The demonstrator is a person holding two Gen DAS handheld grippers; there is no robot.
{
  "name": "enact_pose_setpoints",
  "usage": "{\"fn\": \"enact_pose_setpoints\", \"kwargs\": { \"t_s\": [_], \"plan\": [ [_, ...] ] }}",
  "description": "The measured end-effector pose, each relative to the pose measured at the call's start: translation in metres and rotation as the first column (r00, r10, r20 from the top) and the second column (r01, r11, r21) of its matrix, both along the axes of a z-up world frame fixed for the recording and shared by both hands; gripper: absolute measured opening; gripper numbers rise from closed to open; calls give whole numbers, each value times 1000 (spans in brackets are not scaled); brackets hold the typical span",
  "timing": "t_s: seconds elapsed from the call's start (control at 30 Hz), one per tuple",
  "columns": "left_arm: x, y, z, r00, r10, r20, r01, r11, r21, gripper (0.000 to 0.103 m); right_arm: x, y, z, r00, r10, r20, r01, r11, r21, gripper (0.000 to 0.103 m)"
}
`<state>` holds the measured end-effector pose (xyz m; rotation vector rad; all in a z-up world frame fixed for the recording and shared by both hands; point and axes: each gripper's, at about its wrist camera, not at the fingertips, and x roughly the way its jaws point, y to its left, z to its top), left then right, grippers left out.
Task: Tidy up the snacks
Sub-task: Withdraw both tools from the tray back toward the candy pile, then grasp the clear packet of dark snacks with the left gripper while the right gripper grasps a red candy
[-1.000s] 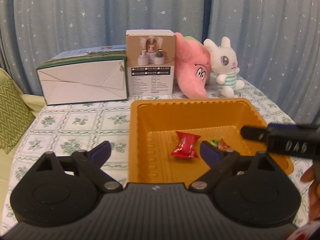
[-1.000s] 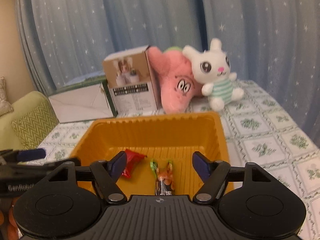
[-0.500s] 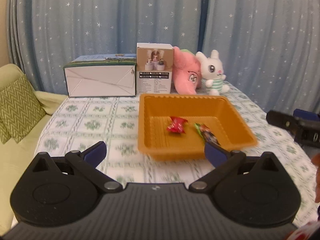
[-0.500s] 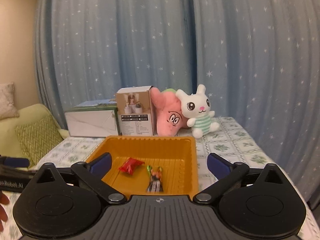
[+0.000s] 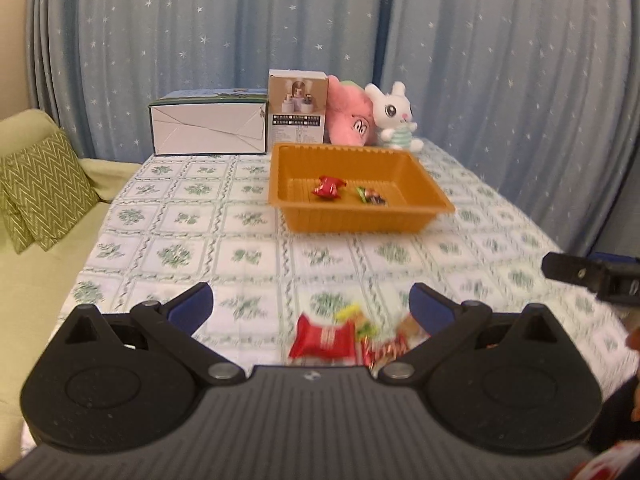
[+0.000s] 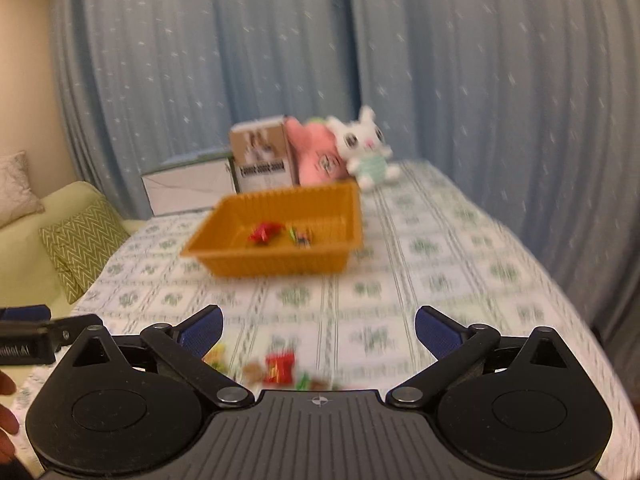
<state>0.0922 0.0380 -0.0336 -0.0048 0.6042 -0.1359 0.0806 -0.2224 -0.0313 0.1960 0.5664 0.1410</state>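
Observation:
An orange tray (image 5: 420, 178) sits mid-table and holds a red snack (image 5: 328, 188) and a green-and-dark snack (image 5: 371, 196); the tray also shows in the right wrist view (image 6: 224, 226). Loose wrapped snacks lie on the near tablecloth, among them a red packet (image 5: 322, 338), seen blurred in the right wrist view (image 6: 279, 368). My left gripper (image 5: 311, 307) is open and empty above the loose snacks. My right gripper (image 6: 318, 325) is open and empty, and shows at the right edge of the left wrist view (image 5: 592, 274).
At the back of the table stand a white box (image 5: 208, 128), a tan product box (image 5: 297, 114), a pink plush (image 5: 350, 118) and a white bunny plush (image 5: 394, 122). A green sofa with zigzag cushions (image 5: 44, 192) is at left. Blue star curtains hang behind.
Both grippers have pulled back from the tray toward the near end of the table. The loose snacks have come into view below them. The tray's two snacks stay put.

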Motion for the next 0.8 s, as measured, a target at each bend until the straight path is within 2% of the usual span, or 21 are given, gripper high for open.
{"fn": "enact_pose_setpoints", "kwargs": {
  "t_s": [0.07,0.23,0.37,0.43,0.57,0.7,0.8],
  "plan": [
    [-11,0,-4,1000,-13,-17,13,1000,14,103,-11,0,-1,1000,-3,-29,3,1000,20,102],
    [-27,0,-16,994,-61,-87,67,996,67,103,-34,6,-3,998,17,-66,-17,1000,-7,102],
    [-28,3,-24,983,-116,-142,127,989,71,103,-41,9,-10,995,31,-97,-31,1000,3,102],
    [-24,2,-28,975,-151,-166,170,979,109,103,-40,10,-13,993,40,-108,-39,999,7,102],
    [-11,-3,-40,951,-237,-198,275,942,193,103,-38,12,-19,992,42,-119,-43,999,-8,102],
    [14,-2,-61,913,-319,-253,384,882,273,97,-29,13,-32,988,38,-150,-41,999,-20,102],
    [31,2,-74,895,-347,-279,423,858,290,94,-19,13,-42,985,34,-170,-38,999,-20,102]
  ]
}}
